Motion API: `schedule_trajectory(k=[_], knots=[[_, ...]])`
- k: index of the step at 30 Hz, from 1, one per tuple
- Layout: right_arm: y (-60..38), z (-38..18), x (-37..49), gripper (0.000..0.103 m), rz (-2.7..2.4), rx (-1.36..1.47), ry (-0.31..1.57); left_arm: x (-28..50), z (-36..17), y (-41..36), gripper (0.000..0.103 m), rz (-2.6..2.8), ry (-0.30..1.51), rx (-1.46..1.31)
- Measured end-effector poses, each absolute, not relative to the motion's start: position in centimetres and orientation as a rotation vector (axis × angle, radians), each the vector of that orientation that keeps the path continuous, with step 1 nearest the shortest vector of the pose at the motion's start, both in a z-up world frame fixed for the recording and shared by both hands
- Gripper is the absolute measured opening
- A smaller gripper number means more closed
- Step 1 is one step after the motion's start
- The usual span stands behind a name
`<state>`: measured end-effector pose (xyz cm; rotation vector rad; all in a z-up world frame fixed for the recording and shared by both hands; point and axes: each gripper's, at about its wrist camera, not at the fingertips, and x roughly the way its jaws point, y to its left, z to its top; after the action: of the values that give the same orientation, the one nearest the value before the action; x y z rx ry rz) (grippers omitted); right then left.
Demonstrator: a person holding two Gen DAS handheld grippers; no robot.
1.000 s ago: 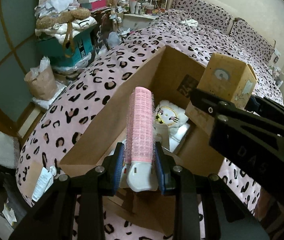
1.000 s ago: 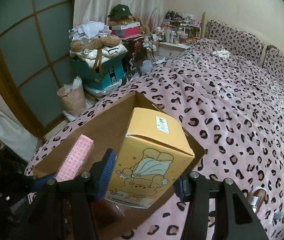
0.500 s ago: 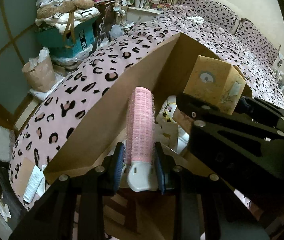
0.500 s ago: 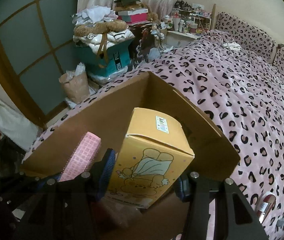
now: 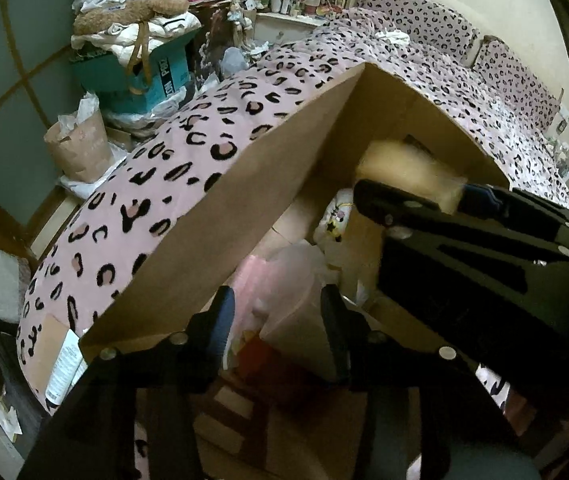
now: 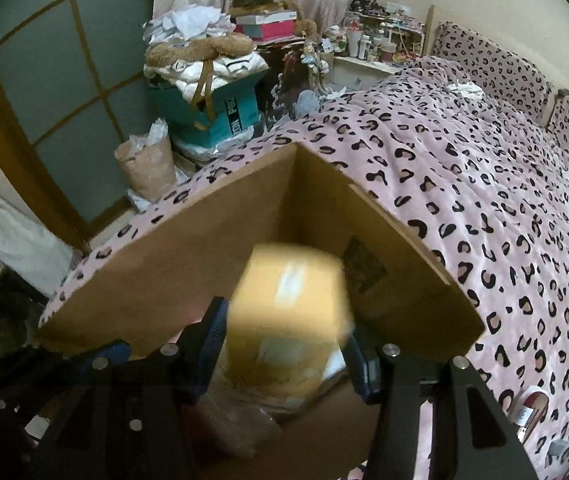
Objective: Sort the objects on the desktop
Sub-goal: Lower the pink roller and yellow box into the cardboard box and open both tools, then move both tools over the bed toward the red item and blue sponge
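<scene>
An open cardboard box (image 5: 264, 200) (image 6: 204, 260) stands on the bed under both grippers. My left gripper (image 5: 276, 304) hangs over its inside, jaws opening. The pink hair roller (image 5: 260, 280) is a blurred shape below and between the fingers, and the pads are off it. My right gripper (image 6: 286, 332) is over the same box; it also shows as black fingers (image 5: 380, 196) at the right of the left wrist view. The yellow cartoon carton (image 6: 292, 288) (image 5: 404, 168) is blurred between its blue pads and lies lower in the box, loose from them.
A white plush toy (image 5: 338, 216) and other items lie inside the box. The pink leopard bedspread (image 6: 484, 160) spreads to the right, with a small red-and-white item (image 6: 532, 408) on it. A teal box (image 6: 228, 112) and a paper bag (image 6: 146, 168) stand beyond the bed's left edge.
Both grippers sank toward the box. The left jaws parted and the pink roller dropped out of them. The yellow carton slid down from between the right pads.
</scene>
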<state>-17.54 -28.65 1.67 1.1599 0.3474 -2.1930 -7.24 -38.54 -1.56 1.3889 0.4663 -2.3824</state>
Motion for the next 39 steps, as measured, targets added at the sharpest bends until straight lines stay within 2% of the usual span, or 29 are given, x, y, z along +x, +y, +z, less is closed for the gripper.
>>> schedule_trajectory(k=[3,17,23,27,34,39], knots=[[-28.2,2.2,-17.8,0.055,-2.195,1.176,0.32,-6.9,-0.9,-38.7,0.054,-2.388,0.474,1.369],[-20.5,8.5,-13.8,0.055,-2.26,1.083,0.205,-2.8,4.4,-34.9,0.056,-2.454,0.403,1.284],[-14.8,9.0,-10.7,0.055,-2.311,1.077,0.174,-1.0,5.1,-30.6,0.056,-2.508,0.354,1.317],[-10.9,8.6,-8.9,0.055,-2.349,1.104,0.121,0.0,5.1,-28.1,0.063,-2.533,0.331,1.329],[-5.6,7.7,-6.2,0.055,-2.413,1.139,0.055,1.3,4.9,-23.9,0.064,-2.573,0.284,1.377],[-1.6,6.7,-4.2,0.055,-2.457,1.171,0.006,1.7,5.1,-21.1,0.07,-2.61,0.258,1.401]])
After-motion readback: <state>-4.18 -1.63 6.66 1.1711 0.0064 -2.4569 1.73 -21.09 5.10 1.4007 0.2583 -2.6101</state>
